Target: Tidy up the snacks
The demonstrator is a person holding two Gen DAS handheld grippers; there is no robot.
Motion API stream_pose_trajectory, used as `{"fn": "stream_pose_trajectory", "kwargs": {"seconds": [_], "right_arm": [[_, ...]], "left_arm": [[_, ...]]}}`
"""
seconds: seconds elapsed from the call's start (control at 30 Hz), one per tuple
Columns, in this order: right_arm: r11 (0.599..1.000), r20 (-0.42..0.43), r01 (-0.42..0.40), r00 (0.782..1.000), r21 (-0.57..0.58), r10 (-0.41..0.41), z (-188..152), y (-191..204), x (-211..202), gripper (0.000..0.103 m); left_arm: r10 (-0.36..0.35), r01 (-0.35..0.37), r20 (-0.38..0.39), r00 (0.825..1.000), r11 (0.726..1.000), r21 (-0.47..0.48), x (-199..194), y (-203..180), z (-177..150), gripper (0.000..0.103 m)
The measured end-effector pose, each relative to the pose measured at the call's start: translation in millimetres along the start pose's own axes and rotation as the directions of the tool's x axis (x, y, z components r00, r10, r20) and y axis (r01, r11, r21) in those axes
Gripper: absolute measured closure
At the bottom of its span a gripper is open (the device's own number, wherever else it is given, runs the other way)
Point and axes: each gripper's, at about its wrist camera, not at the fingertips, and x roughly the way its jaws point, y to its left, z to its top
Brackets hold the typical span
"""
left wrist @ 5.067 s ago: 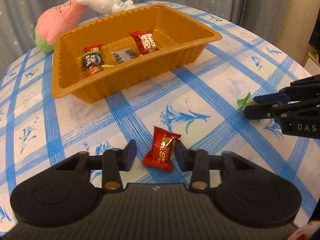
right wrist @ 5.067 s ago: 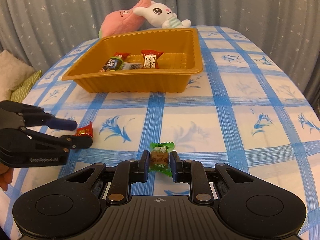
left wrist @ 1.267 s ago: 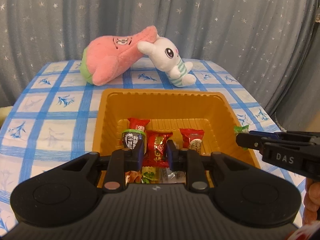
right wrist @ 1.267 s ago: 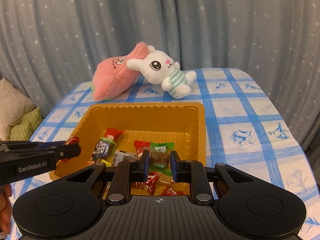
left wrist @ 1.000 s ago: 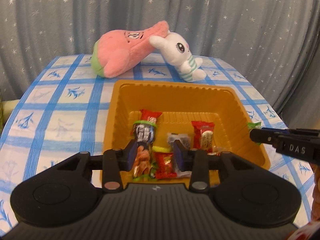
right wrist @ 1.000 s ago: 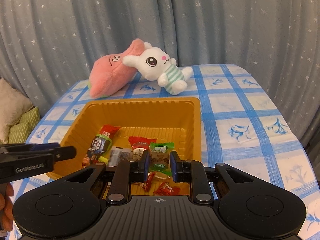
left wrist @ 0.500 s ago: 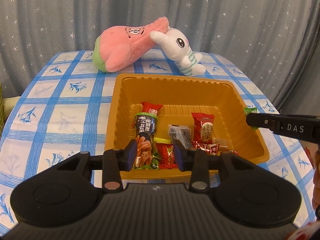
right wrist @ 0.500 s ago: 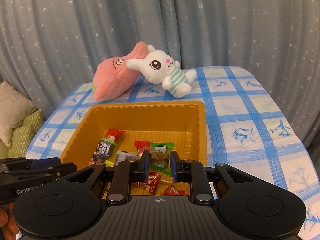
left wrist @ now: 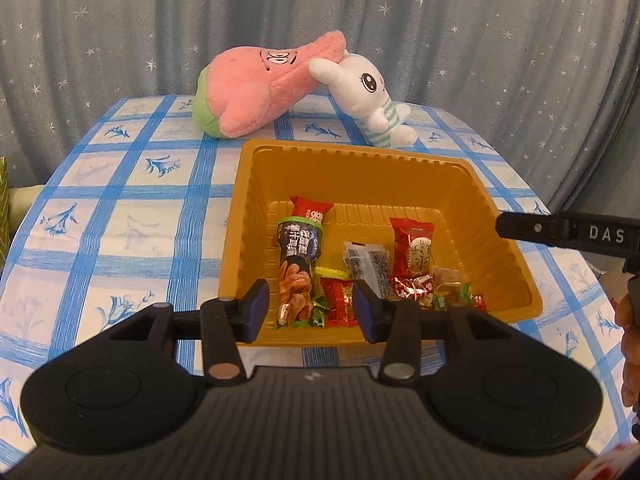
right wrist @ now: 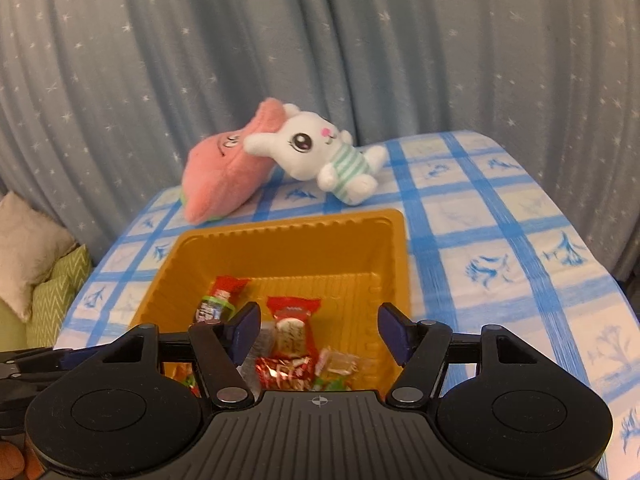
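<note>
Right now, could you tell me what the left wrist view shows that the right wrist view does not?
Only the left wrist view shows the dark crinkly packet plainly, and the right gripper's finger reaching over the tray's rim. Only the right wrist view shows the cushions beside the table. Both show the orange tray, the tall snack tube, the red-and-white packet, the pink plush and the white bunny. The left gripper and right gripper are opening, nothing between their pads.
</note>
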Motion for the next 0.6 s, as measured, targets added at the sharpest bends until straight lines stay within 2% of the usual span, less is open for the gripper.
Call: {"fn": "stream_pose_trajectory", "kwargs": {"seconds": [0.2, 0.37, 0.6], "right_arm": [[0.999, -0.029, 0.027, 0.999, 0.023, -0.027, -10.3, -7.8, -8.4, 0.038], [0.999, -0.036, 0.034, 0.999, 0.027, -0.033, -16.9, -6.0, -20.9, 0.038], [0.999, -0.047, 0.031, 0.998, 0.028, -0.03, -25.4, 0.1, -40.8, 0.038]], "left_arm": [[0.002, -0.002, 0.0, 1.0, 1.0, -0.006, -8.7, -3.3, -6.1, 0.048], [0.017, -0.017, 0.01, 1.0, 1.0, -0.006, -20.9, -6.6, -11.7, 0.028], [0.062, -0.062, 0.042, 0.997, 0.998, 0.009, -44.6, -11.4, -18.1, 0.009]]}}
